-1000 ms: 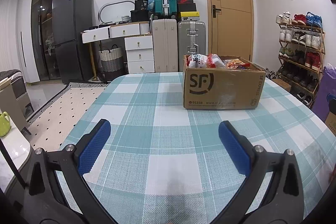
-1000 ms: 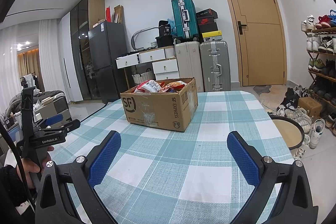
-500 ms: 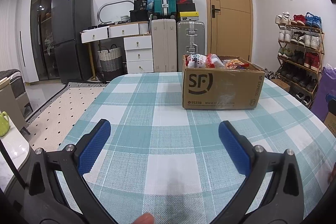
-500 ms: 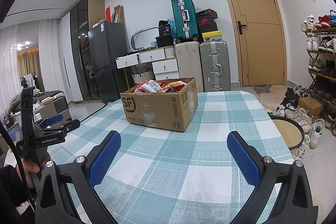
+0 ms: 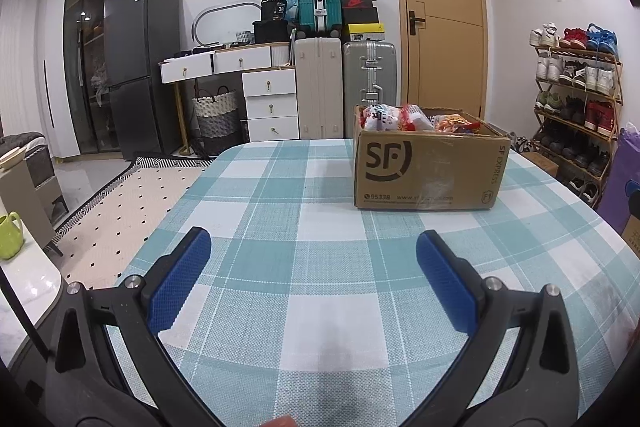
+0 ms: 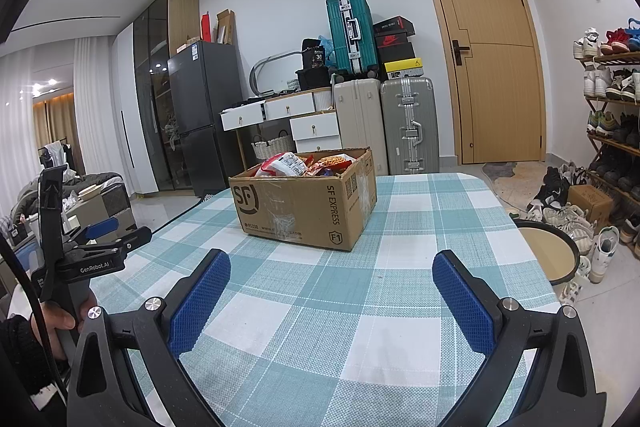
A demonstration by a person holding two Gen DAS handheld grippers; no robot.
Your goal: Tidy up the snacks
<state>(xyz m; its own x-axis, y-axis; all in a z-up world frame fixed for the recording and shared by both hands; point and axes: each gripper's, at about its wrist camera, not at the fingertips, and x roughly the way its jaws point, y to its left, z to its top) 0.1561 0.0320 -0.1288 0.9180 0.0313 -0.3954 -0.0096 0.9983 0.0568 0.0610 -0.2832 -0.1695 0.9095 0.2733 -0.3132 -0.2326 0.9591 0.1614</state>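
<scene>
A brown SF Express cardboard box (image 5: pixel 430 167) (image 6: pixel 308 205) stands on the far part of a table with a teal and white checked cloth (image 5: pixel 320 227) (image 6: pixel 380 267). Several snack bags (image 5: pixel 404 119) (image 6: pixel 304 163), red, white and orange, fill its open top. My left gripper (image 5: pixel 314 259) hovers open over the near cloth, well short of the box, with nothing between its blue pads (image 5: pixel 178 283). My right gripper (image 6: pixel 332 279) is also open and empty, the box ahead and slightly left. In the right wrist view the left gripper (image 6: pixel 100 235) shows at the far left, held by a hand (image 6: pixel 52 323).
Suitcases (image 5: pixel 344 87), white drawers (image 5: pixel 272 103) and a dark fridge (image 5: pixel 140 67) line the back wall beside a wooden door (image 5: pixel 444 19). A shoe rack (image 5: pixel 576 107) stands right of the table. A round dark basin (image 6: pixel 548 251) sits by the table's right edge.
The box has slid very slightly in the left wrist view as the left gripper shifted a little. The right wrist view is nearly unchanged; both grippers stay open.
</scene>
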